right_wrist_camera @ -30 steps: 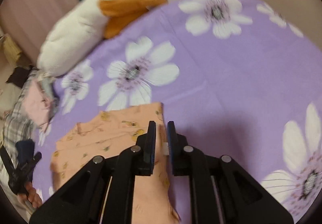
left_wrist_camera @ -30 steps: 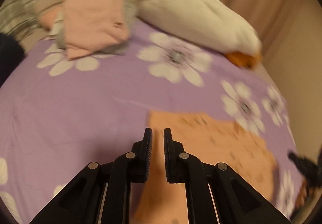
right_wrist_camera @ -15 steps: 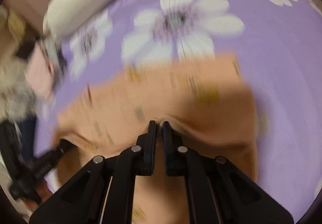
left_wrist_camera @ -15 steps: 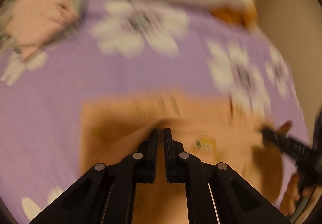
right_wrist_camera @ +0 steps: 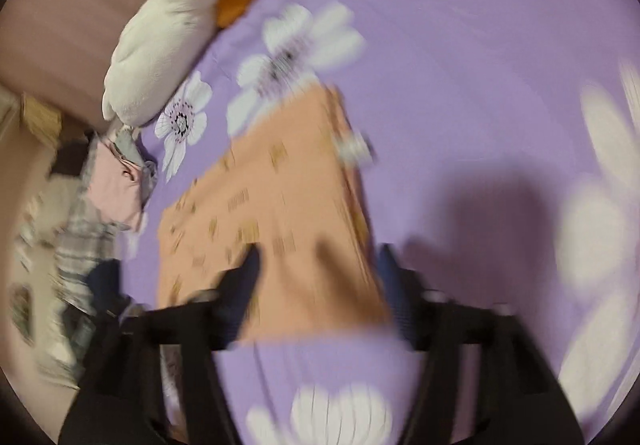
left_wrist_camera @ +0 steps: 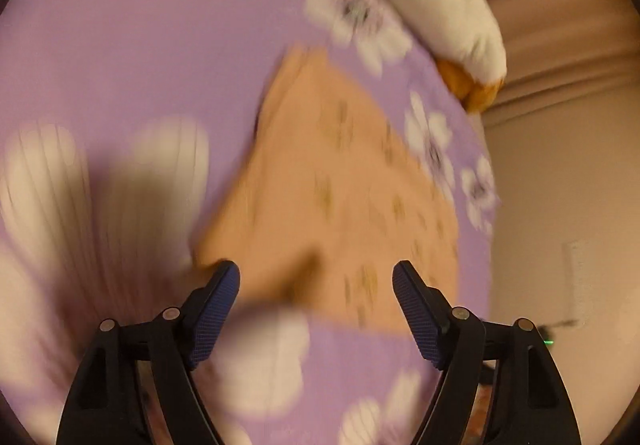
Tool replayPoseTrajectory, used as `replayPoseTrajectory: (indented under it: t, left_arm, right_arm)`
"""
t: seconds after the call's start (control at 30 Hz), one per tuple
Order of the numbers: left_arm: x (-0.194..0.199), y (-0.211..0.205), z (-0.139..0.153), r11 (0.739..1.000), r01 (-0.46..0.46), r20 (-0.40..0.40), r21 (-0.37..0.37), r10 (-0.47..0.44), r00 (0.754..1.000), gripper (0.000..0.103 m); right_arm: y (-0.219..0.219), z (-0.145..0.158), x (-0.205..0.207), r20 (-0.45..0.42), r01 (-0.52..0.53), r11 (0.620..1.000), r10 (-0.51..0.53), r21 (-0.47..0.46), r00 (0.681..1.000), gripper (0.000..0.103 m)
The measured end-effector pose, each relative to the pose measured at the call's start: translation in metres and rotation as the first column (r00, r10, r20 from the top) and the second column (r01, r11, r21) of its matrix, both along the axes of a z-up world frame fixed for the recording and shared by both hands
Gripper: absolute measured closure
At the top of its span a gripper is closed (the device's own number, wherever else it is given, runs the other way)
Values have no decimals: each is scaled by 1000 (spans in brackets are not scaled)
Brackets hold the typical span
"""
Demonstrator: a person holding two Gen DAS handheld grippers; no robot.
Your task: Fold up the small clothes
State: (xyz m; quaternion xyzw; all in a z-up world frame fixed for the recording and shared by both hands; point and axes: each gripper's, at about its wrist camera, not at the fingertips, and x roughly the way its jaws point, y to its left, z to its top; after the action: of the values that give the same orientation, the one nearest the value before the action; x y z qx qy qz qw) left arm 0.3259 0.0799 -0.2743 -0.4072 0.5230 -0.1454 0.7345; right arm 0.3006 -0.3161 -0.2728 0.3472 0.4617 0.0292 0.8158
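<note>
Both jaws have just been opening: left hand-held gripper (left_wrist_camera: 316,275) and right hand-held gripper (right_wrist_camera: 320,261) gape empty above the folded orange garment (left_wrist_camera: 340,197) on the bed (left_wrist_camera: 140,45)

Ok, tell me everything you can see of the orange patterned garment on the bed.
The orange garment is soft peach-orange cloth with a small darker print, too blurred to read. It lies flat, folded into a roughly rectangular shape with layered edges along one side, on the purple flowered bedsheet, apart from the white plush toy. The left gripper and right gripper have just been opening and stand wide over its near edge, pads not pressing it. Only the sheet clearly touches it.
</note>
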Motion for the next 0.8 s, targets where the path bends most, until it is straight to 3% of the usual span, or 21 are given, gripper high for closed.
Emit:
replayPoseTrajectory:
  t: [0.07,0.1,0.17,0.23,0.37,0.43,0.5,0.6,0.63,0.67,0.73,0.8]
  left_arm:
    - [0,-16,-19,994,37,-44,-103,-42,998,25]
    - [3,-22,-23,992,40,-49,-118,-46,998,25]
    - [11,-34,-23,995,23,-18,-96,-24,1000,25]
    - [21,-43,-17,995,-29,40,-93,33,999,25]
    - [51,-55,-27,986,-78,60,-150,87,994,25]
    - [56,-53,-27,977,-124,90,-174,142,986,25]
    - [68,-57,-28,978,-142,96,-151,157,983,34]
    - [80,-59,-35,977,-194,64,-89,200,978,61]
    - [83,-61,-35,979,-196,59,-47,199,978,78]
    - [83,-60,-37,979,-202,55,-11,202,978,87]
    - [80,-59,-39,981,-196,77,8,195,978,88]
    - [74,-58,-30,984,-171,78,58,166,983,90]
  right_arm:
    - [7,-16,-24,-40,9,998,-6,64,999,36]
    - [15,-23,-25,-38,5,996,-2,90,999,36]
    - [24,-48,-27,-49,42,981,-33,188,998,37]
    - [32,-61,-23,-3,70,962,-71,264,997,41]
    - [42,-64,-8,77,141,926,-179,351,981,41]
    - [44,-72,7,53,175,894,-216,413,975,42]
    - [46,-74,21,51,186,862,-237,472,970,45]
    - [58,-74,40,58,201,874,-252,443,966,62]
    - [60,-74,45,61,199,884,-246,423,967,73]
    - [63,-75,50,67,196,898,-241,394,968,94]
    - [63,-80,56,81,186,933,-221,309,972,98]
    - [60,-77,54,91,178,929,-217,325,972,96]
